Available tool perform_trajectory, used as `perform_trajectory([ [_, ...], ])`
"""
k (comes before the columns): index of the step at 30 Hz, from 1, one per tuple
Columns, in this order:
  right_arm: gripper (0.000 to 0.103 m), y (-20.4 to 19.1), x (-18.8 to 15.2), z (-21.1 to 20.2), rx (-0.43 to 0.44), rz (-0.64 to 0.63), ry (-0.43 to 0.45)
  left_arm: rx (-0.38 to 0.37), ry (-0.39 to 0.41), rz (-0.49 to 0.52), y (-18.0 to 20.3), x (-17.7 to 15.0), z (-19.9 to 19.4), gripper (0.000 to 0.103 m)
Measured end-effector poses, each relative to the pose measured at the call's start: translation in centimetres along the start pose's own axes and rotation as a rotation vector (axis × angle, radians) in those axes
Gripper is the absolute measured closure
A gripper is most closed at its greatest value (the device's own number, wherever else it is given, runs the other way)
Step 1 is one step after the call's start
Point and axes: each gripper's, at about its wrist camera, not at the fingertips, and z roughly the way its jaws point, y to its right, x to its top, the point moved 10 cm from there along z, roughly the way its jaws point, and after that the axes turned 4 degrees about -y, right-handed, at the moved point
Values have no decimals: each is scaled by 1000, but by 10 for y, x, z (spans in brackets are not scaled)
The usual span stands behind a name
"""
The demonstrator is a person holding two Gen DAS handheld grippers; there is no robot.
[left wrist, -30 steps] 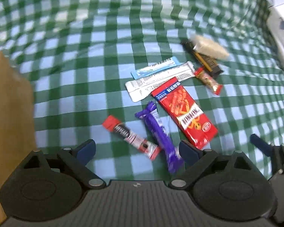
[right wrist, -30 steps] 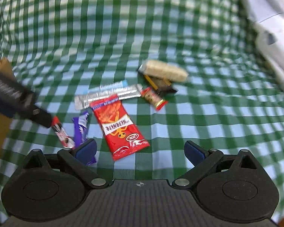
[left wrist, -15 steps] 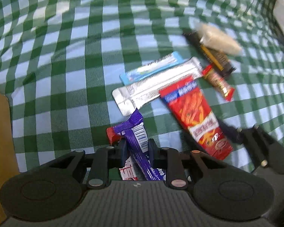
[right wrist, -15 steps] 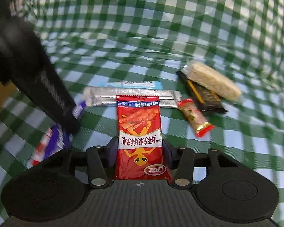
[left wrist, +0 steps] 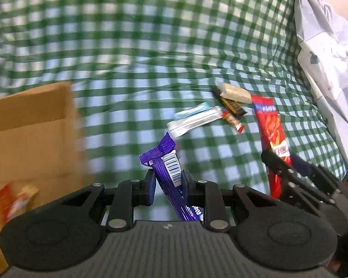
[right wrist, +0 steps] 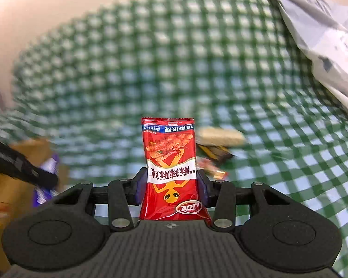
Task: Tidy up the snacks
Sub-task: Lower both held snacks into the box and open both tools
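Observation:
My left gripper (left wrist: pixel 168 180) is shut on a purple snack bar (left wrist: pixel 167 159), held off the green checked cloth (left wrist: pixel 127 46). An open cardboard box (left wrist: pixel 30 127) stands just to its left, with a couple of blurred packets (left wrist: pixel 14 199) inside. My right gripper (right wrist: pixel 171 183) has a red snack packet (right wrist: pixel 169 153) upright between its jaws, which are closing, and its pads press on the packet's sides. In the left wrist view that red packet (left wrist: pixel 270 125) hangs at the right. The right wrist view shows the purple bar (right wrist: pixel 46 169) at far left.
Several snacks lie on the cloth: a silver wrapper (left wrist: pixel 194 121), a light blue one (left wrist: pixel 192 111), a small red-tipped bar (left wrist: pixel 232 120), a dark bar (left wrist: pixel 232 104) and a beige cake (left wrist: pixel 234 92). A white plastic bag (left wrist: pixel 324 58) lies along the right side.
Both grippers closed on their snacks and lifted them off the cloth. The left one swung towards the cardboard box, and the right one rose and tipped up.

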Motion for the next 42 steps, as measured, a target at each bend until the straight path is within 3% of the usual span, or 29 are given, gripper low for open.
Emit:
perform_trajectory([
  [4, 57, -80, -14, -57, 146, -13, 28, 73, 22, -43, -52, -52, -59, 78],
  [8, 57, -155, -39, -99, 270, -16, 1, 135, 63, -101, -103, -100, -112, 78],
  [15, 57, -248, -78, -146, 352, -133, -75, 145, 99, -176, -155, -167, -156, 78],
  [20, 57, -273, -100, -162, 331, -180, -120, 111, 110, -176, -161, -190, -164, 78],
  [24, 57, -280, -101, -173, 301, -205, -101, 96, 143, -168, -160, -195, -172, 78],
  [42, 57, -283, -103, -175, 290, -259, -100, 93, 174, -199, -175, -196, -177, 78],
])
